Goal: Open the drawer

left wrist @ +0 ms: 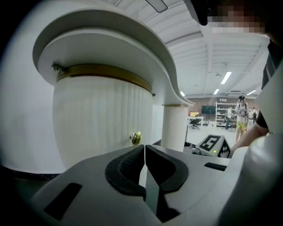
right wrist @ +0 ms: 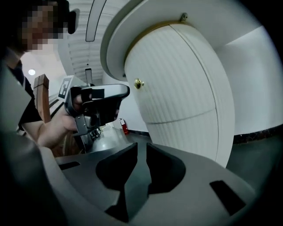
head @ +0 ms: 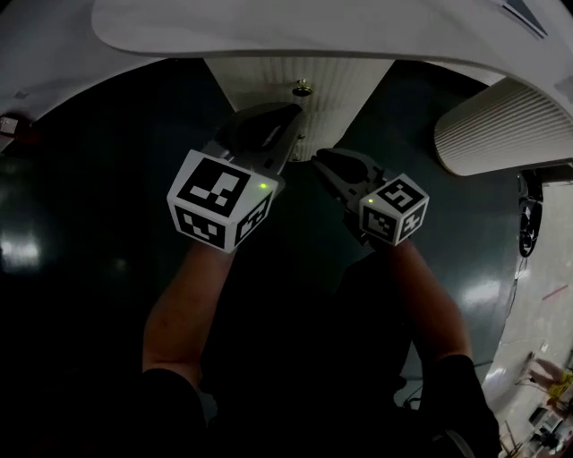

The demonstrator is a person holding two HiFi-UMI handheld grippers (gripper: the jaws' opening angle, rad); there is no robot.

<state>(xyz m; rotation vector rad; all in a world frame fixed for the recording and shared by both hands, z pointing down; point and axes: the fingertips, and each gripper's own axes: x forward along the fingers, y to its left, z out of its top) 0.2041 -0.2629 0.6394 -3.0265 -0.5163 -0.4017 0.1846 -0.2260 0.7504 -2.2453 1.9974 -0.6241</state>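
The drawer is the upper ribbed white panel of a rounded cabinet beneath a white tabletop, and it sits flush. Its small brass knob has nothing touching it. My left gripper is shut and empty, its tips a short way in front of the knob and slightly below it. My right gripper is beside it on the right and farther back, jaws shut on nothing. The left gripper also shows in the right gripper view.
The white tabletop overhangs the cabinet. A second ribbed white pillar stands to the right. Below is a dark glossy floor. A red fire extinguisher sits by the wall, and people stand far off near shelves.
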